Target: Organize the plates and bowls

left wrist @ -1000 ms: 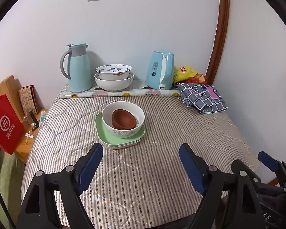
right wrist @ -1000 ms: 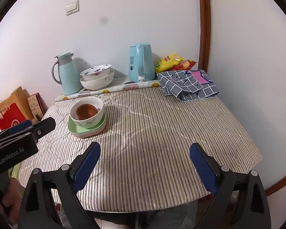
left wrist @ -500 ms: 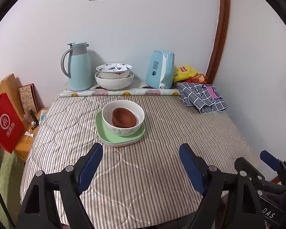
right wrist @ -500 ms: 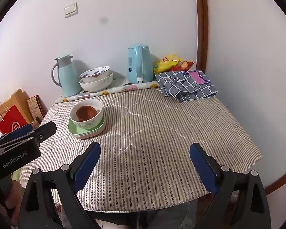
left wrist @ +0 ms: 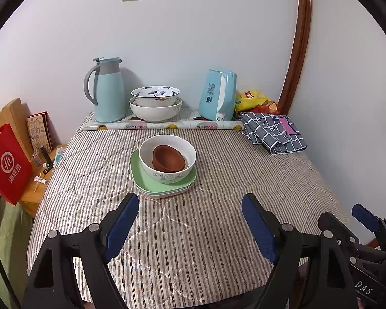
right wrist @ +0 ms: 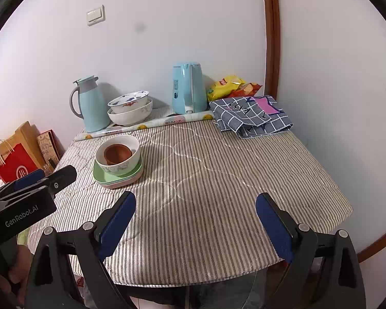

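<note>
Table: covered with a grey-and-white striped quilted cloth; taken as the landmark for all entries below.

Stack, left of the table's centre: a small brown clay bowl sits tilted inside a white ceramic bowl with a blue scroll pattern, which rests on a pale green square plate. A pink plate lies beneath the green one, only its edge showing.

Stack, at the table's far edge by the wall: a blue-and-white patterned porcelain bowl nested in a larger plain white bowl.

Other items at the far edge: a light blue thermos jug with a grey handle left of the bowls; a light blue electric kettle right of them; a yellow snack bag; a folded grey checked cloth in the far right corner.

Off the table's left side: a red paper bag.

Left gripper: blue-padded jaws spread wide, holding nothing, above the near edge of the table, short of the plate stack.

Right gripper: jaws likewise spread apart and empty, above the near edge, right of the left gripper.
</note>
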